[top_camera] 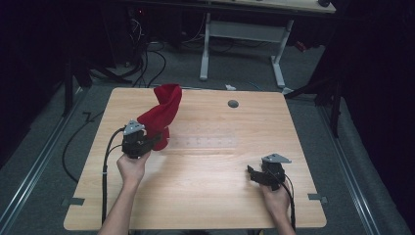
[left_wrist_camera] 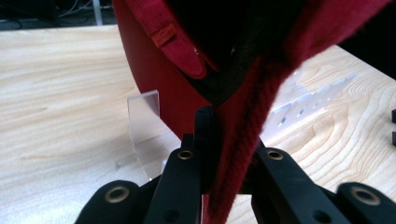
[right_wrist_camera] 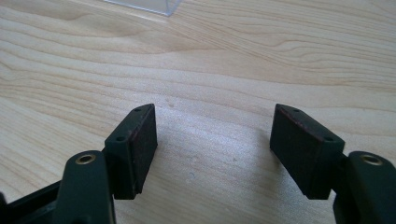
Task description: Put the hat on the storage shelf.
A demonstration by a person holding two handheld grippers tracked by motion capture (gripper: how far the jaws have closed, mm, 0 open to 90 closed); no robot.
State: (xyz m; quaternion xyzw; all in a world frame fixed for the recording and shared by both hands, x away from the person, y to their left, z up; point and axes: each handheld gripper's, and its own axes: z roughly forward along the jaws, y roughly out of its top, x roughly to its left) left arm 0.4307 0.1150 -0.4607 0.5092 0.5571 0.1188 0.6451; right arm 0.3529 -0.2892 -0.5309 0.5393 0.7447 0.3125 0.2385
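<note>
One red cloth [top_camera: 161,113] stands bunched at the table's [top_camera: 205,196] far left, beside one clear plastic strip [top_camera: 205,142]. Its small orange tag [left_wrist_camera: 165,36] is unreadable. The left gripper [top_camera: 155,141] is clenched on the cloth's edge. The right gripper [top_camera: 251,172], near right, rests low with jaws released.

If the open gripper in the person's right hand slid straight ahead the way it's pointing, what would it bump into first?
Probably the clear plastic stand lying ahead; the right gripper has bare table until then, though depth is hard to judge.
</note>
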